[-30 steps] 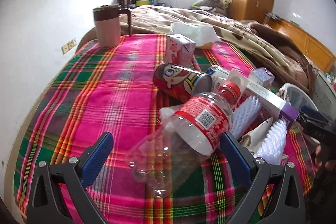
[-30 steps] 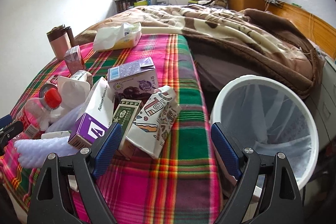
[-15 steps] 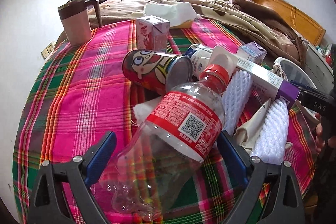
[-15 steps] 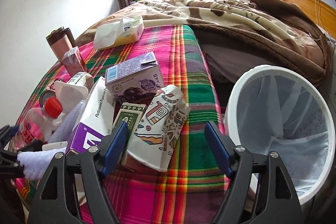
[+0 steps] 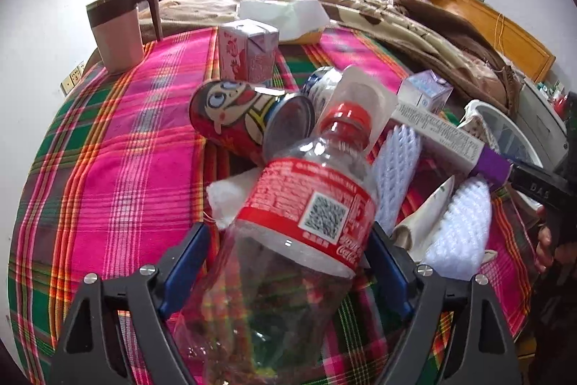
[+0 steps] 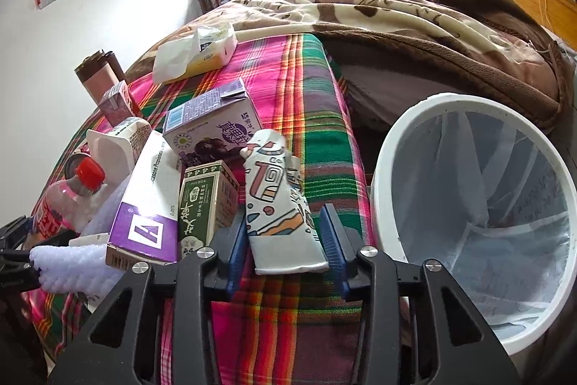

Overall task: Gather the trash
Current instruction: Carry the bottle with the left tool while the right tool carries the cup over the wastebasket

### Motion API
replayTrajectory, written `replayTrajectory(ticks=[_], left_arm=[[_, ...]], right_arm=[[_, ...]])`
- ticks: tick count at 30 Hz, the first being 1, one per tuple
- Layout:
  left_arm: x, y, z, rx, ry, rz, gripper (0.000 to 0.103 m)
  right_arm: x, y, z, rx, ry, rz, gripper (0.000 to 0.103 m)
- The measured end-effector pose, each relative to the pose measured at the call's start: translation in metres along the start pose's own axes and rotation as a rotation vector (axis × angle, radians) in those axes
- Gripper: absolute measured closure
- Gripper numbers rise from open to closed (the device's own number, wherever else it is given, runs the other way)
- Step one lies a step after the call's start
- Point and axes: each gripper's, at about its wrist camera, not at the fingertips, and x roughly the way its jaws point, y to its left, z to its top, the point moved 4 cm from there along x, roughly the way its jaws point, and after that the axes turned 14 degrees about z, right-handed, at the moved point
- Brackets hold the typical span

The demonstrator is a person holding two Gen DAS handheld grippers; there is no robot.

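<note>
Both grippers have just been closing: the right gripper, low centre in its view, is pinched on the flattened patterned paper pouch, while the left gripper has the clear plastic bottle with red label and cap between blue pads that seem not yet tight. Squeeze the bottle gently at its label, lest it crumple or slip. Lift the pouch clear of the green carton, then swing it to the white lined bin at right.
</note>
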Motion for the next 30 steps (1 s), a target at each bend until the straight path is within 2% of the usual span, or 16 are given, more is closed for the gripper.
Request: replayTrajectory(ticks=[2, 6, 8, 9, 10, 13, 19, 23, 26, 30], left_arm=[[0.002, 0.002, 0.000, -0.027, 0.010, -0.018, 0.016], [0.001, 0.002, -0.001, -0.026, 0.007, -0.008, 0.018], [-0.001, 0.001, -0.001, -0.023, 0.005, -0.015, 0.023], [-0.003, 0.001, -0.001, -0.021, 0.001, -0.016, 0.032], [-0.005, 0.001, -0.001, -0.020, -0.005, -0.018, 0.036], [-0.010, 0.005, 0.000, -0.032, -0.024, 0.012, 0.037], [-0.019, 0.013, -0.007, -0.057, -0.034, 0.012, 0.037], [-0.028, 0.018, -0.010, -0.077, -0.046, 0.004, 0.037], [-0.036, 0.024, -0.012, -0.102, -0.056, -0.033, 0.037], [-0.050, 0.029, -0.014, -0.115, -0.085, -0.027, 0.037]], right_arm=[[0.000, 0.003, 0.000, -0.021, 0.000, -0.006, 0.069], [-0.003, 0.002, 0.000, -0.026, -0.007, -0.012, 0.071], [-0.005, 0.002, 0.000, -0.026, -0.014, -0.008, 0.071], [-0.007, 0.002, -0.001, -0.027, -0.024, -0.011, 0.072], [-0.009, 0.002, 0.000, -0.028, -0.030, -0.012, 0.072], [-0.015, 0.005, 0.000, -0.030, -0.048, 0.004, 0.072], [-0.019, 0.010, -0.002, -0.034, -0.065, 0.019, 0.072], [-0.026, 0.012, -0.002, -0.027, -0.081, 0.029, 0.072], [-0.032, 0.013, -0.002, -0.026, -0.093, 0.038, 0.072], [-0.040, 0.013, -0.002, -0.015, -0.110, 0.054, 0.072]])
